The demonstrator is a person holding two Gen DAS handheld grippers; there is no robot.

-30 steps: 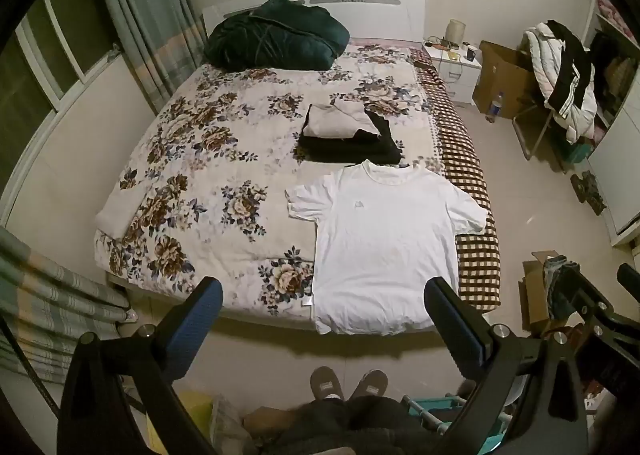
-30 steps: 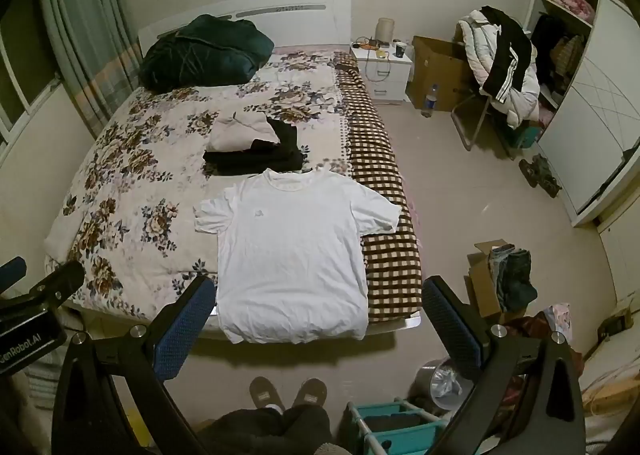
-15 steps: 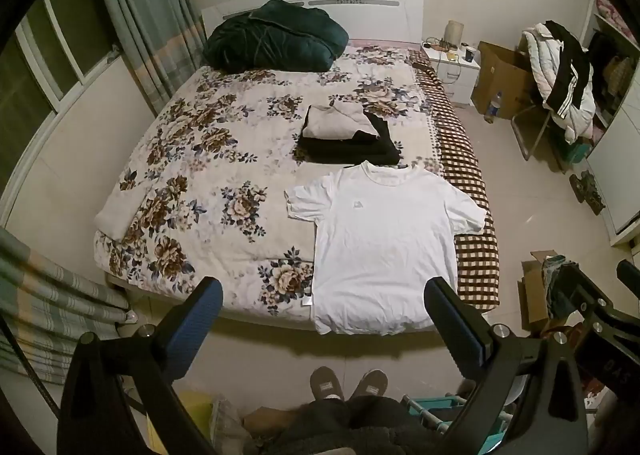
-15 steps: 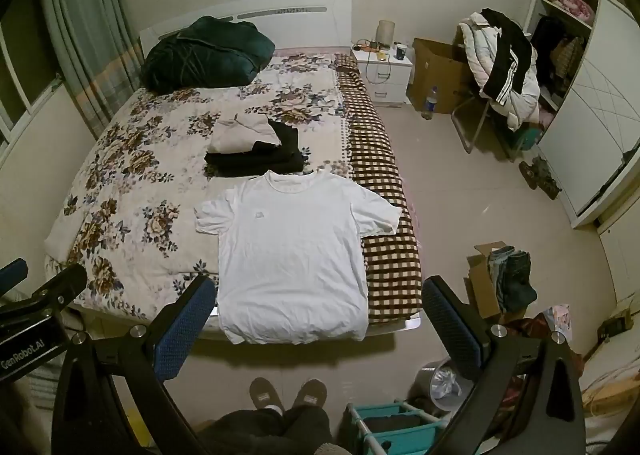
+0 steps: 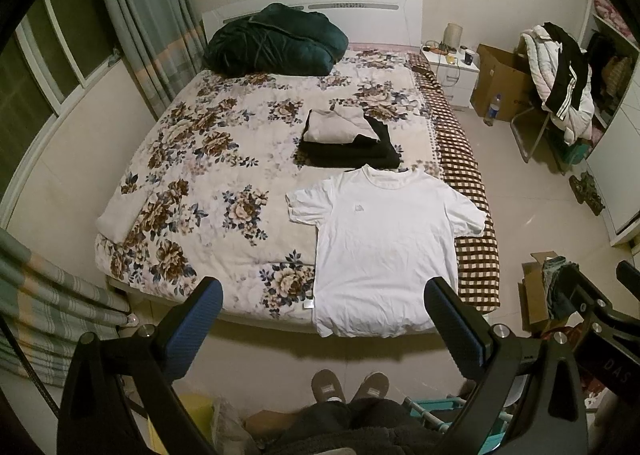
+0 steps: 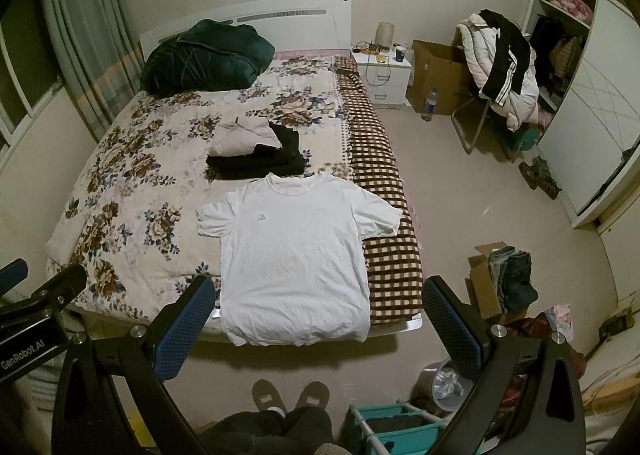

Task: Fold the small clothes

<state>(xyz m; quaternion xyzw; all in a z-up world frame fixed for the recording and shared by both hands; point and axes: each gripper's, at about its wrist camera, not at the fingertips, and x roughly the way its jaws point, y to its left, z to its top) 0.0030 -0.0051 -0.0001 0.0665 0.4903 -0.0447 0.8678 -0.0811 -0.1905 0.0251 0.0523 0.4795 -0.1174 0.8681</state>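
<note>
Floral bedding (image 5: 192, 159) covers the bed, where a white T-shirt (image 5: 384, 243) lies flat at the foot end, just before a folded pile (image 5: 348, 139). On the tiled floor (image 6: 472, 199) a cardboard box (image 6: 486, 287) holds jeans (image 6: 514, 279). Left gripper (image 5: 324, 319) and right gripper (image 6: 316, 315) hang above the floor, both spread wide and empty.

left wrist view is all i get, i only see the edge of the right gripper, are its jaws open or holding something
Observer: The right gripper has its jaws spread wide with nothing between them; it is held above the foot of the bed, clear of the white t-shirt.
Operator: ok and whats on the floor behind my right finger, i just see a bit of teal frame
Observer: A silver bin with a crumpled shiny lining stands beside the teal rack, to the right of the person's slippers.
</note>
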